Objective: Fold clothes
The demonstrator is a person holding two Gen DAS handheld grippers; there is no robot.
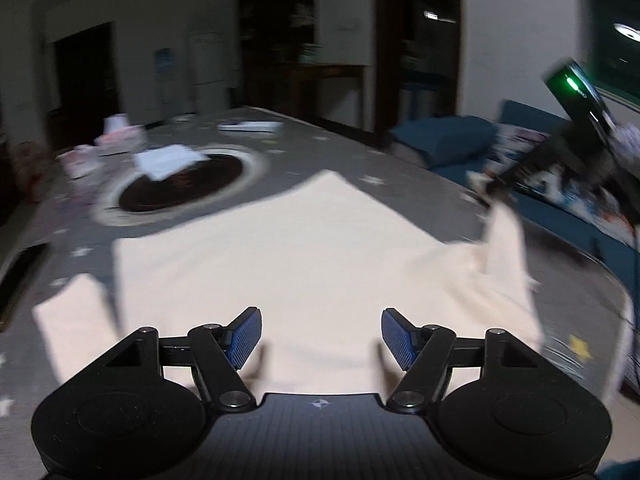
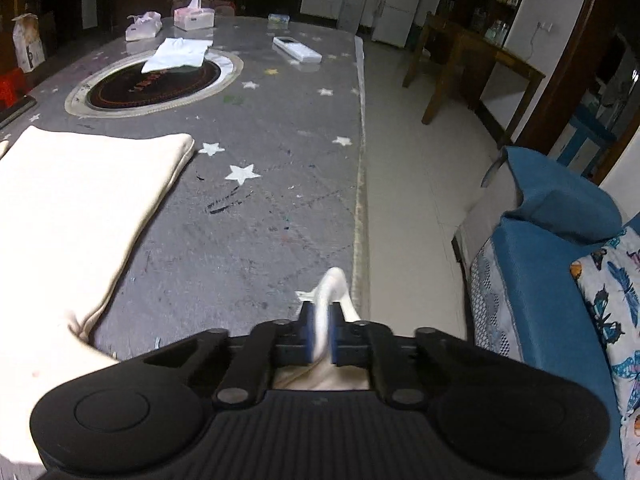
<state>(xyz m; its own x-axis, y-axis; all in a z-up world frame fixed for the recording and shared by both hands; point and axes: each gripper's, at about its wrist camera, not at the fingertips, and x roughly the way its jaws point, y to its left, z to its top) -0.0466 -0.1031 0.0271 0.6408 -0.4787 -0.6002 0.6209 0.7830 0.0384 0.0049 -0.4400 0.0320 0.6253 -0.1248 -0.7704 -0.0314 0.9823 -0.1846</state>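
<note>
Grey star-print tabletop (image 2: pixel 260 208) in a dim room, sofa (image 2: pixel 560 280) off the right edge. Cream shirt (image 1: pixel 280 260) lies spread flat near me, one sleeve (image 1: pixel 68 320) out to its left. My right gripper (image 2: pixel 322 336) has its fingers pinching a fold of the right sleeve (image 1: pixel 504 240), lifted off the tabletop. My left gripper (image 1: pixel 322 336) hovers above the near hem, fingers spread, holding nothing. Cloth looks light, limp, drapes and wrinkles; I judge it best taken at corners, hems or cuffs. Right tabletop edge sits close to the pinched sleeve; open grey room lies ahead. White cloth (image 2: pixel 180 54), tissue boxes (image 2: pixel 192 16) and a remote (image 2: pixel 298 49) sit well apart at the far end.
</note>
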